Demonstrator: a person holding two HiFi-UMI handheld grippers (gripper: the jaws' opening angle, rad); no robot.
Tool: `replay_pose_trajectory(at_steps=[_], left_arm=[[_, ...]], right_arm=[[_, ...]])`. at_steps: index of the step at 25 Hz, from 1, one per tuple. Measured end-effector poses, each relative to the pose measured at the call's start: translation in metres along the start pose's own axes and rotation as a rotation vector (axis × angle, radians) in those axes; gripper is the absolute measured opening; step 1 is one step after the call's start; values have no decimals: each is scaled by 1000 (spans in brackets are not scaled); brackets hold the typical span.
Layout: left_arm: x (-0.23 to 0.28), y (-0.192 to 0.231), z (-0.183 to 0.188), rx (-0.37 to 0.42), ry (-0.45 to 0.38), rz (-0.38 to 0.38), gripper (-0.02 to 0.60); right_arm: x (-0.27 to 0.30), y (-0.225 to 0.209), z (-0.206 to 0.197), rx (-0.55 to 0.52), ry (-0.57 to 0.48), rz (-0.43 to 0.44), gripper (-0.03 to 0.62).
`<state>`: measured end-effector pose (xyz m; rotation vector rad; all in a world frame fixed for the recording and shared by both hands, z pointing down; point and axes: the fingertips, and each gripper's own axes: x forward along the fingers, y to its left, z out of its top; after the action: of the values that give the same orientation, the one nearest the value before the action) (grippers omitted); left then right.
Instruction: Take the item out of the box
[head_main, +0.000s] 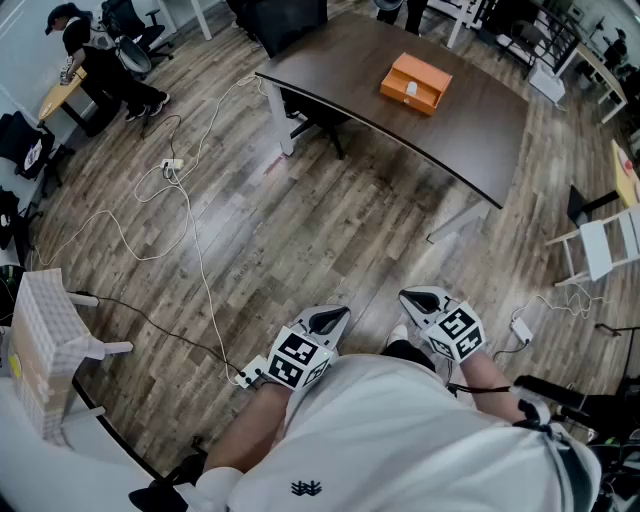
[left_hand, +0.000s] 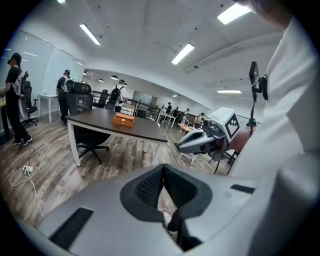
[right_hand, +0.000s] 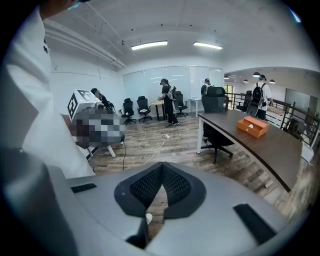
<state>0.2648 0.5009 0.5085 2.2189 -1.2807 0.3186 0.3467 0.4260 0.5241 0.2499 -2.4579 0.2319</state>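
An open orange box (head_main: 415, 82) lies on the dark brown table (head_main: 440, 140) at the far side of the room, with a small white item (head_main: 411, 88) showing inside it. The box (left_hand: 123, 119) looks small and distant in the left gripper view, and the box (right_hand: 252, 126) is just as far off in the right gripper view. Both grippers are held close to the person's body, well short of the table. My left gripper (head_main: 335, 318) is shut and holds nothing. My right gripper (head_main: 412, 297) is also shut and holds nothing.
A black office chair (head_main: 310, 110) is tucked under the table's left end. Cables and a power strip (head_main: 172, 165) trail over the wooden floor. A white chair (head_main: 610, 245) stands at the right, and people sit at a desk (head_main: 90, 50) far left.
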Motion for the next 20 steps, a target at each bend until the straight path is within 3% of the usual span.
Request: replay_pose_trajectory(at_steps=[10,14,20], left_arm=[[16,48,-5,-36,11,-34,11],[47,71,27,-4,15,-32,11],[96,117,103,26,6,46,11]], right_arm=[[33,-15,2,36,33,-16,2],[51,-59,16,42,19,-6,2],[81,-152,66,28,-44,24,3]])
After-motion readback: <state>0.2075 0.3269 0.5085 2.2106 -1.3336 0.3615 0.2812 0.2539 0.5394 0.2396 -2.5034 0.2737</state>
